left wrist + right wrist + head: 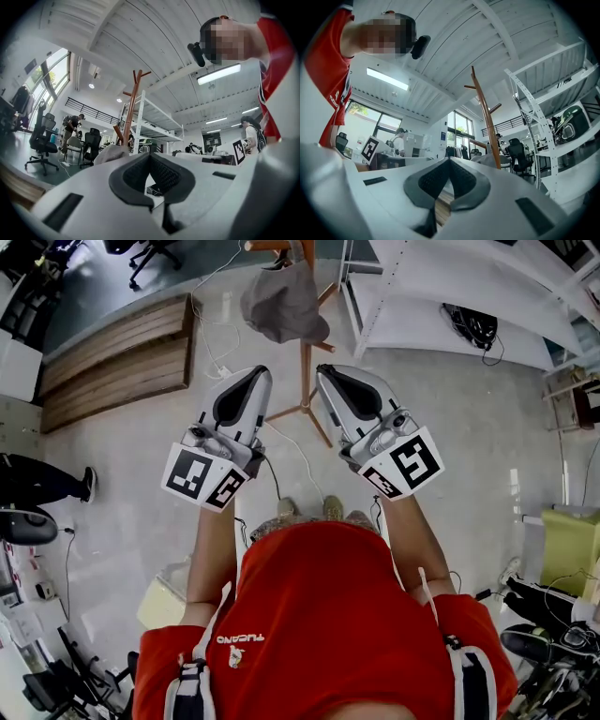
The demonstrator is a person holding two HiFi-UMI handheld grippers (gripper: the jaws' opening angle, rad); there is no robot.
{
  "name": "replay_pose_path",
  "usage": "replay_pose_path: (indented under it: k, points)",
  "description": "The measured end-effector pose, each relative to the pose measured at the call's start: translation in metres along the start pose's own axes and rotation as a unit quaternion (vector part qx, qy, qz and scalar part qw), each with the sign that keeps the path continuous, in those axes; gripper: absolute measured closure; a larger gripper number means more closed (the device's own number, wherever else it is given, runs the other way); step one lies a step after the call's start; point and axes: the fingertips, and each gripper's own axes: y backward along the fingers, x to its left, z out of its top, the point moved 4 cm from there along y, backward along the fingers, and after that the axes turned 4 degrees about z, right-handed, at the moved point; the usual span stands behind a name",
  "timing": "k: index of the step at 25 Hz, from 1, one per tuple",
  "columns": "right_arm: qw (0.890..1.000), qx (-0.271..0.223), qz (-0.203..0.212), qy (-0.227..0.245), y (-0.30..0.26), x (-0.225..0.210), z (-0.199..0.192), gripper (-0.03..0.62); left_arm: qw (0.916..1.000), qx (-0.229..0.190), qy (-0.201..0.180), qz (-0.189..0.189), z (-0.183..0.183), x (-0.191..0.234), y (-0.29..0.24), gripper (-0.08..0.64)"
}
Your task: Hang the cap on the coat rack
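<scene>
Grey office floor (450,427) spreads under the person, with a wooden platform (112,362) at 10 o'clock. At 12 o'clock stands the coat rack (306,352), and the grey cap (281,301) already hangs on one of its pegs, touched by no claw. The left claw (255,373) and the right claw (324,373) are both clenched on nothing and held side by side below the rack, probably because the hanging is done.

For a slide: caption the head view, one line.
Grey cap hangs on the coat rack; left gripper and right gripper held shut, empty.
</scene>
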Motion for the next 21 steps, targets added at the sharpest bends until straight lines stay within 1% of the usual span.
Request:
replay_pose_path:
  k: [12,21]
  points:
    - [1.000,0.000,0.001,0.002,0.0060,0.0017,0.0026,0.569,0.9999,-0.003,0.014,0.001,-0.0034,-0.0041,0.0017,0.552]
    - [1.000,0.003,0.001,0.004,0.0024,-0.0012,0.0003,0.569,0.9998,-0.003,0.021,0.002,-0.0067,0.0017,-0.0005,0.552]
